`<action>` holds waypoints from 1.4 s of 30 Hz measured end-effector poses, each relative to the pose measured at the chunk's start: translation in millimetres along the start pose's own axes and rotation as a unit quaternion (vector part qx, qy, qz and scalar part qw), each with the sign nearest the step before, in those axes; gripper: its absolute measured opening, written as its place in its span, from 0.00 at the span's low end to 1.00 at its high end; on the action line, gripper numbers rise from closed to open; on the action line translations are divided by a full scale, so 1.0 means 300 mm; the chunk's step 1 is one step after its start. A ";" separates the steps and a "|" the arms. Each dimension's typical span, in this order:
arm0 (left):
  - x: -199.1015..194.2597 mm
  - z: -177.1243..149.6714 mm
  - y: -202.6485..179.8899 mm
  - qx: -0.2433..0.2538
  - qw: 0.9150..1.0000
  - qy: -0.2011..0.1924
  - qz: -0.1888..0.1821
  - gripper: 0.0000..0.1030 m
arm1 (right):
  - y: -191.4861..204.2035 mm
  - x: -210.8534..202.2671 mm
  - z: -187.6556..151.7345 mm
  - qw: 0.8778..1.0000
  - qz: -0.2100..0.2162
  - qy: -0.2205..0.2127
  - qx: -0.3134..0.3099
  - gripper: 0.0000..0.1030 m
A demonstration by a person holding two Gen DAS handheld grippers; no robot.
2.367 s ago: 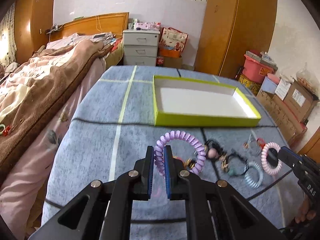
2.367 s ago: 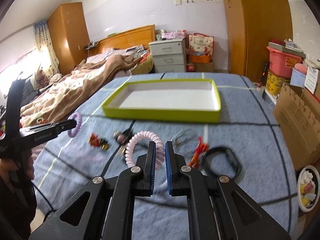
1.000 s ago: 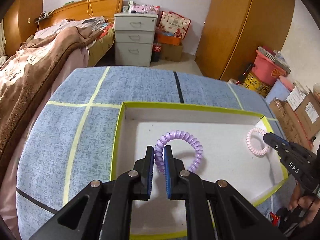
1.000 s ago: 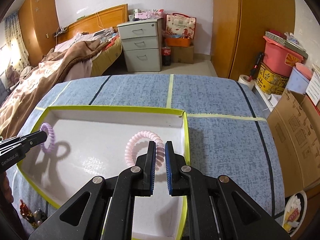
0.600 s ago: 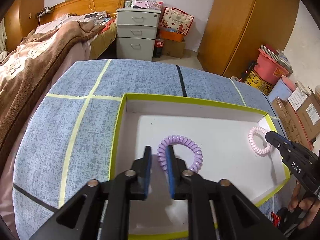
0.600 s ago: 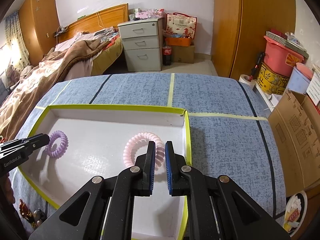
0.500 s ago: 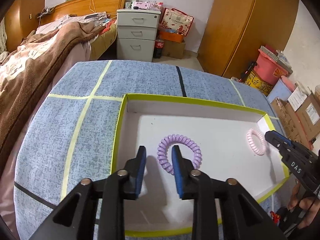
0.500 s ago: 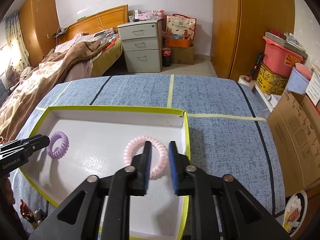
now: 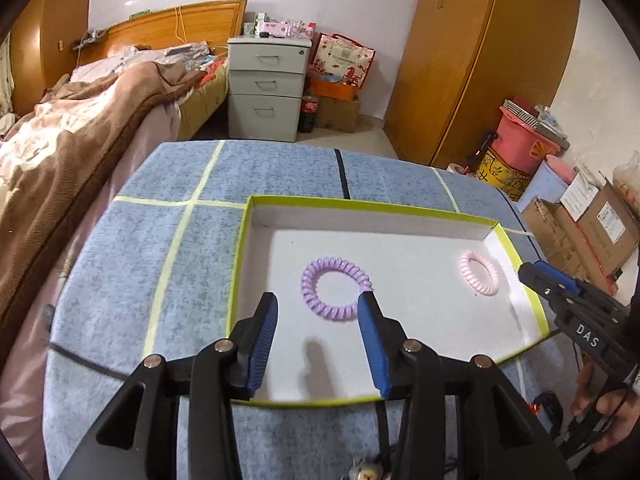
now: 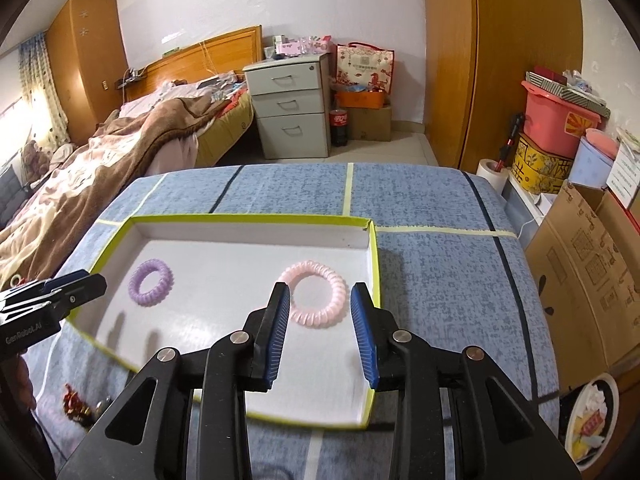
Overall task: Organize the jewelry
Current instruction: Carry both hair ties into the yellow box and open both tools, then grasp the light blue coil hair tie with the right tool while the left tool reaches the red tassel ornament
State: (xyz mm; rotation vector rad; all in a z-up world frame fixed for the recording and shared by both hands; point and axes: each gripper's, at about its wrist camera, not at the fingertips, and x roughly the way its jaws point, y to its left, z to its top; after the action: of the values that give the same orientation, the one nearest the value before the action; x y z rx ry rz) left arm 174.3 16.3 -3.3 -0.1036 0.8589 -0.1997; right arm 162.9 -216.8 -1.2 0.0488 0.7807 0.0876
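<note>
A white tray with a lime-green rim (image 9: 240,264) (image 10: 374,264) sits on the blue cloth. A purple coil hair tie (image 9: 335,294) (image 10: 151,282) lies in its left half. A pink coil hair tie (image 10: 317,299) (image 9: 480,272) lies flat near its right wall. My left gripper (image 9: 318,316) is open and empty, just above and behind the purple tie. My right gripper (image 10: 320,312) is open and empty, just behind the pink tie. Each gripper shows in the other's view, the right (image 9: 560,292) and the left (image 10: 60,292).
Loose jewelry pieces lie on the cloth in front of the tray, red and gold ones (image 10: 76,402) at the left. A bed (image 9: 80,128) lies left, a grey drawer unit (image 10: 288,108) behind, cardboard boxes (image 10: 592,272) and a pink bin (image 10: 556,116) at right.
Both grippers carried their hair ties from the cloth into the tray, opened and let go. Both ties now lie flat on the tray floor, and the grippers have drawn back slightly.
</note>
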 end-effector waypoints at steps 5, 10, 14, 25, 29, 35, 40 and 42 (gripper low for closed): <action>-0.066 -0.047 0.013 -0.006 1.000 -0.009 -0.010 0.47 | 0.017 -0.086 -0.048 0.999 0.030 -0.013 -0.003 0.41; -0.146 -0.121 0.037 -0.002 1.000 -0.021 -0.016 0.49 | 0.038 -0.161 -0.127 0.997 0.068 -0.012 -0.013 0.43; -0.197 -0.194 0.062 0.006 1.000 -0.022 -0.011 0.50 | 0.060 -0.217 -0.208 0.997 0.074 -0.010 -0.032 0.43; -0.266 -0.337 0.146 -0.017 1.000 -0.017 0.003 0.50 | 0.100 -0.273 -0.358 0.993 0.107 0.019 -0.041 0.43; -0.271 -0.376 0.175 -0.036 0.999 -0.011 -0.006 0.50 | 0.125 -0.265 -0.402 0.992 0.109 0.038 -0.055 0.43; -0.263 -0.404 0.186 -0.044 0.999 -0.006 -0.013 0.50 | 0.160 -0.231 -0.452 0.991 0.108 0.060 -0.059 0.43; -0.246 -0.414 0.192 -0.048 0.999 -0.001 -0.015 0.50 | 0.176 -0.216 -0.455 0.991 0.101 0.067 -0.065 0.43; -0.240 -0.415 0.194 -0.049 0.999 0.002 -0.015 0.50 | 0.178 -0.206 -0.455 0.991 0.094 0.071 -0.066 0.43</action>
State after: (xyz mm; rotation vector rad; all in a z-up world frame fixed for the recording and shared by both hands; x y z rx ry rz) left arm 41.6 87.5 -40.7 -0.2081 0.8719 -0.1848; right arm 19.8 -168.1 -50.7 -0.0098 0.9094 0.3239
